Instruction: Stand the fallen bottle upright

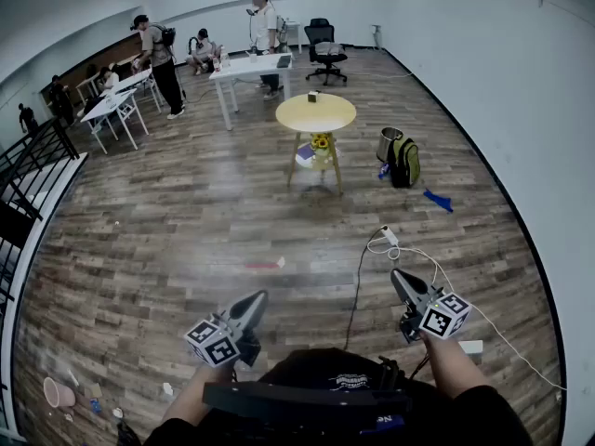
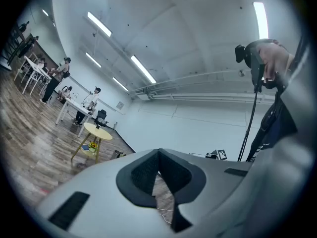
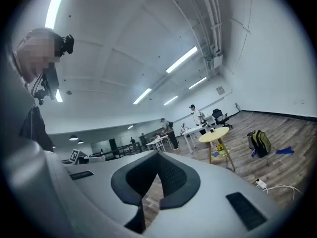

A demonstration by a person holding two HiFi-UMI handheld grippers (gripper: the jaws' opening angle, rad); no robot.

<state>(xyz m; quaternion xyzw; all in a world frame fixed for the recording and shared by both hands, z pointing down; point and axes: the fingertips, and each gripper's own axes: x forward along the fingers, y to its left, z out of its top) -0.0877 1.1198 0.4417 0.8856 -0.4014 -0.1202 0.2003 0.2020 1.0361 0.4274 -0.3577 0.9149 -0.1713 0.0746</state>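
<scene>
approach step, before any grasp. left gripper (image 1: 257, 299) and right gripper (image 1: 398, 276), low in the frame, are both clenched on nothing. no bottle can be made out in any view. a round yellow table (image 1: 327, 119) stands upper centre, well apart. the next move likely calls for finding the bottle and closing in.

Directly ahead of you, a round yellow table (image 1: 316, 112) stands on the wood-plank floor (image 1: 186, 240), with yellow flowers (image 1: 321, 141) on its lower shelf. To its right, a green-and-black backpack (image 1: 403, 162) sits just beside a metal bin (image 1: 388, 143), and a blue cloth (image 1: 438, 199) lies near them. A white power strip (image 1: 390, 237) with its cable lies nearer to you. Farther back, note a black office chair (image 1: 324, 49) and white tables (image 1: 249, 68) with people (image 1: 160, 59) around them.
</scene>
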